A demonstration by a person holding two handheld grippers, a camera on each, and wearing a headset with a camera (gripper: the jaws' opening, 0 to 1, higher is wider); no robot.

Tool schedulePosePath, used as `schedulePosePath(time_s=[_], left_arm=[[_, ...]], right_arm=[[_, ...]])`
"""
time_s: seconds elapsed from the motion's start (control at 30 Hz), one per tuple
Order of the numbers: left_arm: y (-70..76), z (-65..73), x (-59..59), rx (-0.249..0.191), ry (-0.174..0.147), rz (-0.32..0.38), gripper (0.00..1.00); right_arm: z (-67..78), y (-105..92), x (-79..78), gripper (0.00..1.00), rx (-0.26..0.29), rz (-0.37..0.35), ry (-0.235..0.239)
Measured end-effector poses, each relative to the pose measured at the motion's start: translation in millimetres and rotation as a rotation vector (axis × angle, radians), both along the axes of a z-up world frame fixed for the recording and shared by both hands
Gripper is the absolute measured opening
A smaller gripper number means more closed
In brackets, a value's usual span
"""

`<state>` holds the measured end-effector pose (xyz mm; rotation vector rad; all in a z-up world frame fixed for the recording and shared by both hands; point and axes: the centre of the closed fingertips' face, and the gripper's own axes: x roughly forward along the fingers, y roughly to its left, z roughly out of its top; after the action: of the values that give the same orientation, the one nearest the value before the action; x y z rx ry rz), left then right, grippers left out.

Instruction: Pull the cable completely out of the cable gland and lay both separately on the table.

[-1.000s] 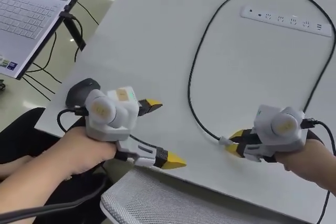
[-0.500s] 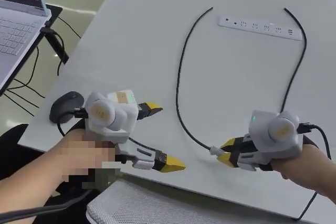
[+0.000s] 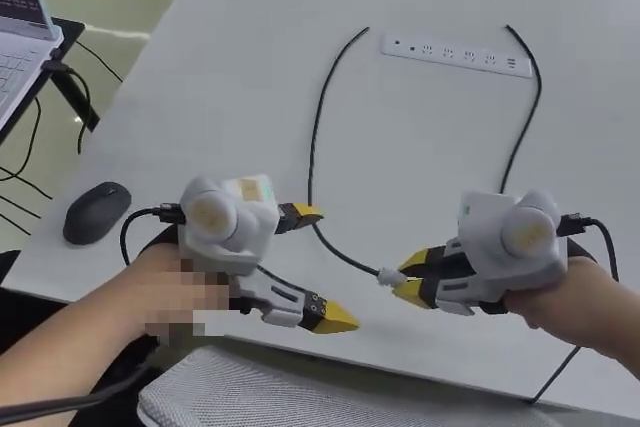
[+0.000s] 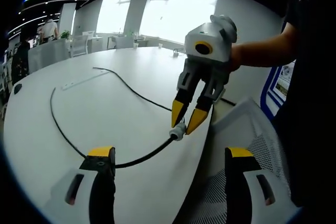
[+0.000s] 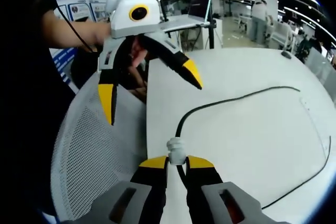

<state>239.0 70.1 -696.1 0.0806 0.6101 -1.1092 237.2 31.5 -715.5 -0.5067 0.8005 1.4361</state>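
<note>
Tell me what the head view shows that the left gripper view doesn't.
Head view: a laptop, a mouse and the open left gripper's body. Left gripper view: bright windows across the room. Both: the cable, the white gland at the right gripper's tips, and the power strip.
</note>
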Motion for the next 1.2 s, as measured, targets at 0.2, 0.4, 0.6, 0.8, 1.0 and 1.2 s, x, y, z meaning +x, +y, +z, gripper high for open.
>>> schedulePosePath(time_s=[0.2,0.4,0.6,0.8,1.0,1.2], left_arm=[[-10.5,5.0,0.2,-0.025,0.004,-0.015,0.78],[-21.6,13.0,7.9,-0.062,-0.01,-0.025,0.7],[-30.2,22.1,11.5,-0.092,-0.018,-0.042,0.62],[-37.8,25.3,7.0,-0.105,-0.015,-0.094,0.43],[-42.1,25.8,6.4,-0.107,-0.01,-0.114,0.36],[-45.4,24.6,4.6,-0.111,0.01,-0.127,0.28]], right_arm=[[15.4,0.4,-0.6,0.07,0.0,0.034,-0.022],[37.8,2.6,-0.4,0.07,0.012,0.092,-0.045],[42.5,0.8,-0.8,0.07,-0.004,0.151,-0.06],[43.7,-2.2,0.1,0.07,0.007,0.156,-0.062],[41.9,-4.5,-0.8,0.07,0.024,0.15,-0.065],[40.5,-6.5,-3.2,0.07,0.037,0.143,-0.061]])
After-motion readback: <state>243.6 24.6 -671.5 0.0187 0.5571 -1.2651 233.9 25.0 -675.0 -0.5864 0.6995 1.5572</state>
